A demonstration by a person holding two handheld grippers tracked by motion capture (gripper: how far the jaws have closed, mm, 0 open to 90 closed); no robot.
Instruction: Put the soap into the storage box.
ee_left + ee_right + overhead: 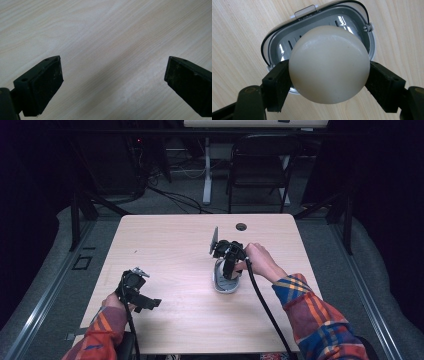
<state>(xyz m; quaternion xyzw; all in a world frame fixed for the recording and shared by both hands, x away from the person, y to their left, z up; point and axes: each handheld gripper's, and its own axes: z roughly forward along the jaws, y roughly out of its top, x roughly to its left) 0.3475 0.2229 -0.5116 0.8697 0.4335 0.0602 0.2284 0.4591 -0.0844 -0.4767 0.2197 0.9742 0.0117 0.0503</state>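
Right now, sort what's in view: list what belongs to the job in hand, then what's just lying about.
In the job:
- round cream soap, clamped in the right claw
- open grey soap case beneath it
- wooden table

Just about:
- left claw, open over bare wood
- folding chair
- floor cables

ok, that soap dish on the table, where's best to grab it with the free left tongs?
Likely the dish's long rim walls, from above with one jaw each side: it's an open oval lying flat. The right tongs hold a round soap over it, so come in from the left.
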